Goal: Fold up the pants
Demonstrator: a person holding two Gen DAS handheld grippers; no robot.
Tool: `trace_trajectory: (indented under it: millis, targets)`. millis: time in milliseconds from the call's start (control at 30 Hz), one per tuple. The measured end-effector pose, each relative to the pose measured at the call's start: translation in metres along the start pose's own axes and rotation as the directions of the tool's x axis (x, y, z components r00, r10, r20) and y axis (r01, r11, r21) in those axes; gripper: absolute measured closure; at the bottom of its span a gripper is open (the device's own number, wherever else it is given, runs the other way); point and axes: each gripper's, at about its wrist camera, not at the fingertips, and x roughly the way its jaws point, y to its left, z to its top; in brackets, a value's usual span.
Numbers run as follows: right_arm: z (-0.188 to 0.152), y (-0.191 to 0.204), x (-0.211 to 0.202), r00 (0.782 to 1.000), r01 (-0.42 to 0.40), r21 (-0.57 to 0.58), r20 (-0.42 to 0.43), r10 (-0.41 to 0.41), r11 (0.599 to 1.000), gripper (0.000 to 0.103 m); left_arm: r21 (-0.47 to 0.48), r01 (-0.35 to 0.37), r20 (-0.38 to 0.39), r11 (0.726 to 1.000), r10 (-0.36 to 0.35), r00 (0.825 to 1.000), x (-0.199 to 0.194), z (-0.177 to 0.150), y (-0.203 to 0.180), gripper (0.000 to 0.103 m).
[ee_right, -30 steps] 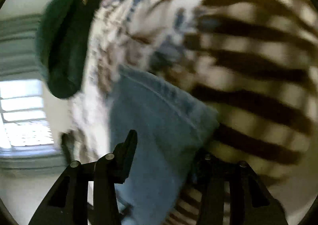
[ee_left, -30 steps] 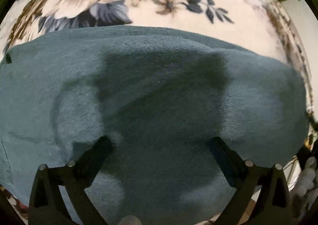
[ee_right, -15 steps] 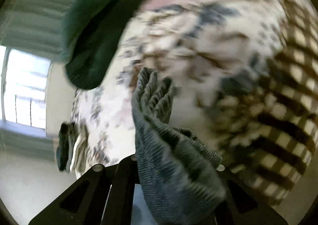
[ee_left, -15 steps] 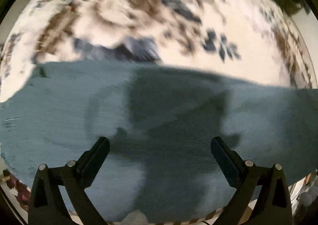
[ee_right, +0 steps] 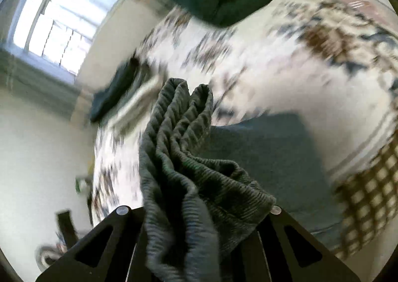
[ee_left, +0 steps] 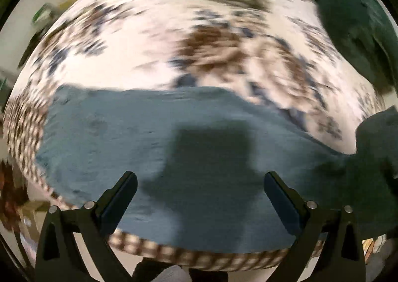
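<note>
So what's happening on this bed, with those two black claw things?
A person is folding pants on a bed with a flowered bedspread, holding a grabbing tool in each hand. The right tool is shut on a bunched end of the blue-grey cloth and holds it off the bed. The left tool is open above the flat part, gripping nothing. A dark green garment lies farther back.

The left claw hangs with its fingers spread wide and nothing between them. Below and ahead of it, blue-grey pants lie flat on a floral bedspread. Far ahead to the claw's right sits a dark green cloth, blurred.
</note>
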Motion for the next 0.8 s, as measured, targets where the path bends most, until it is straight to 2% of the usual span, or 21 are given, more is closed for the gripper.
trace_trajectory:
  millis: [100, 167, 200, 233, 267, 300, 333, 367, 433, 467, 533, 633, 667, 733, 800]
  targets:
    - [-0.044, 0.029, 0.054, 0.995, 0.045, -0.08, -0.085, -0.051, 0.996, 0.096, -0.055, -0.035, -0.014, 0.998, 0.035, 0.999, 0.007, -0.005, 0.046, 0.0]
    - [-0.075, 0.044, 0.088, 0.982, 0.083, -0.146, -0.157, -0.106, 0.986, 0.094, -0.097, -0.054, -0.023, 0.994, 0.051, 0.998, 0.007, -0.012, 0.078, 0.0]
    - [-0.093, 0.053, 0.109, 0.965, 0.108, -0.2, -0.214, -0.15, 0.974, 0.091, -0.118, -0.062, -0.03, 0.991, 0.059, 0.998, 0.009, -0.015, 0.093, 0.0]
    - [-0.109, 0.061, 0.126, 0.939, 0.146, -0.263, -0.268, -0.218, 0.954, 0.081, -0.14, -0.071, -0.037, 0.988, 0.067, 0.997, 0.01, -0.017, 0.108, 0.0]
    - [-0.123, 0.068, 0.144, 0.9, 0.171, -0.323, -0.334, -0.281, 0.931, 0.067, -0.163, -0.079, -0.042, 0.983, 0.073, 0.996, 0.011, -0.02, 0.122, 0.0]
    - [-0.136, 0.076, 0.156, 0.863, 0.16, -0.356, -0.402, -0.305, 0.921, 0.064, -0.187, -0.085, -0.046, 0.979, 0.078, 0.996, 0.011, -0.023, 0.135, 0.0]
    - [-0.144, 0.085, 0.158, 0.853, 0.129, -0.367, -0.432, -0.292, 0.921, 0.055, -0.207, -0.088, -0.05, 0.974, 0.079, 0.996, 0.011, -0.027, 0.147, 0.0]
    - [-0.146, 0.092, 0.155, 0.858, 0.085, -0.359, -0.448, -0.252, 0.929, 0.054, -0.221, -0.091, -0.053, 0.971, 0.081, 0.995, 0.009, -0.029, 0.155, 0.0]
    - [-0.144, 0.102, 0.144, 0.849, -0.046, -0.264, -0.518, -0.102, 0.963, 0.052, -0.266, -0.097, -0.061, 0.959, 0.083, 0.995, 0.007, -0.036, 0.177, 0.0]
    - [-0.138, 0.102, 0.14, 0.851, -0.057, -0.236, -0.519, -0.076, 0.97, 0.049, -0.29, -0.097, -0.063, 0.952, 0.082, 0.995, 0.006, -0.04, 0.188, 0.0]
    - [-0.127, 0.105, 0.131, 0.867, -0.028, -0.22, -0.492, -0.086, 0.975, 0.049, -0.326, -0.102, -0.069, 0.94, 0.084, 0.994, 0.005, -0.045, 0.203, 0.0]
    - [-0.116, 0.104, 0.141, 0.858, 0.087, -0.259, -0.471, -0.205, 0.962, 0.049, -0.376, -0.104, -0.068, 0.921, 0.085, 0.994, 0.005, -0.05, 0.221, 0.0]
    - [-0.119, 0.104, 0.147, 0.844, 0.131, -0.282, -0.471, -0.257, 0.95, 0.049, -0.388, -0.106, -0.069, 0.915, 0.086, 0.994, 0.005, -0.051, 0.225, 0.0]
    - [-0.126, 0.105, 0.169, 0.799, 0.204, -0.33, -0.488, -0.352, 0.922, 0.049, -0.413, -0.109, -0.066, 0.904, 0.09, 0.994, 0.007, -0.052, 0.233, 0.0]
    - [-0.14, 0.104, 0.198, 0.744, 0.266, -0.408, -0.49, -0.455, 0.873, 0.049, -0.433, -0.111, -0.067, 0.895, 0.091, 0.994, 0.01, -0.053, 0.239, 0.0]
